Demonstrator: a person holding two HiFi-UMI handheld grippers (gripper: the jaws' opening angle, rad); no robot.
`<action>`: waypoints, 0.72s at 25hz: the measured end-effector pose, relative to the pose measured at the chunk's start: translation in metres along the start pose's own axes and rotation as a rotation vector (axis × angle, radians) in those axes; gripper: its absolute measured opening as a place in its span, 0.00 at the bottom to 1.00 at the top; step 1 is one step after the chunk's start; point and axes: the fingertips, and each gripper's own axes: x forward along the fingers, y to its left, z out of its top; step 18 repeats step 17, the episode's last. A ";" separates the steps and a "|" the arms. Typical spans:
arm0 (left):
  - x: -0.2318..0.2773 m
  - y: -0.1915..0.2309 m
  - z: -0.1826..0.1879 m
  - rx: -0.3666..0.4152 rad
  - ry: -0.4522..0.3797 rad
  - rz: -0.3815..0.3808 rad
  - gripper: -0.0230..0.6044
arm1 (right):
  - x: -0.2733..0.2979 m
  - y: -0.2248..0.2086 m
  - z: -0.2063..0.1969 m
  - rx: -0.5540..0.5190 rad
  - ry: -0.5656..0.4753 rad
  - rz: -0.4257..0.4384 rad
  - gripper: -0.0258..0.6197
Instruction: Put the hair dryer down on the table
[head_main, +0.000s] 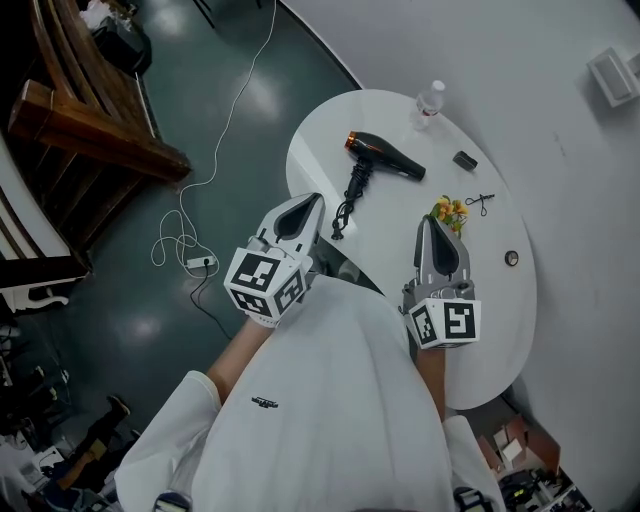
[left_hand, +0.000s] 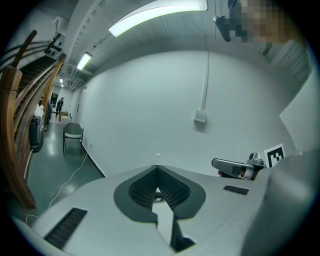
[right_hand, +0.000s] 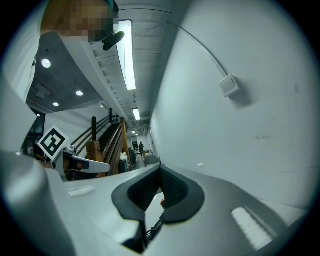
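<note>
Closest in, over the person's white shirt (head_main: 330, 400), the left gripper (head_main: 312, 200) and right gripper (head_main: 427, 225) both have their jaws pressed together on nothing. Beyond them the hair dryer (head_main: 385, 157) lies flat on the round white surface (head_main: 500, 330), so the placing looks done; best keep clear of its cord (head_main: 345, 210). Right of the hair dryer sit a water bottle (head_main: 430, 97), a small black block (head_main: 464, 160) and yellow flowers (head_main: 449, 210); nothing crowds it.

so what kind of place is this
Probably a big indoor hall or lobby rather than a home: a polished dark floor, a wooden staircase, long ceiling strip lights, and a round white table holding a hair dryer.
</note>
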 end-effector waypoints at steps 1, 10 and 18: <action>0.001 -0.001 0.000 0.001 0.002 -0.001 0.05 | 0.000 -0.001 0.000 0.000 0.000 0.000 0.06; 0.014 -0.007 0.002 0.006 0.014 -0.011 0.05 | 0.001 -0.013 0.003 0.005 -0.005 -0.009 0.06; 0.028 -0.015 0.000 0.013 0.026 -0.027 0.05 | 0.001 -0.026 0.005 0.007 -0.014 -0.026 0.06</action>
